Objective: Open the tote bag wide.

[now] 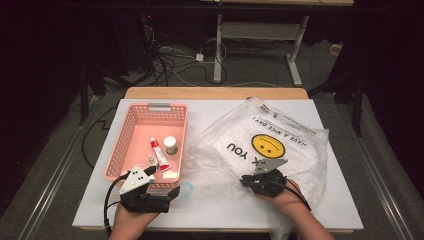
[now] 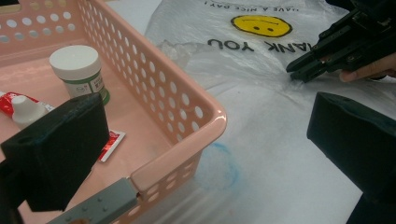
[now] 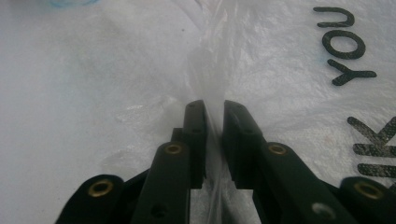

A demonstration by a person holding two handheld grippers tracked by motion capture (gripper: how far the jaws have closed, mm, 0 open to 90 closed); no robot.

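While our right gripper pinches a fold of the plastic bag, the packing has not started.
We hold the bag's film between nearly closed jaws, the bag lying flat on the table beside the pink basket. Our left gripper waits with jaws wide and empty at the basket's near corner. We judge the bag needs opening; the tube, jar and small bottle remain in the basket.
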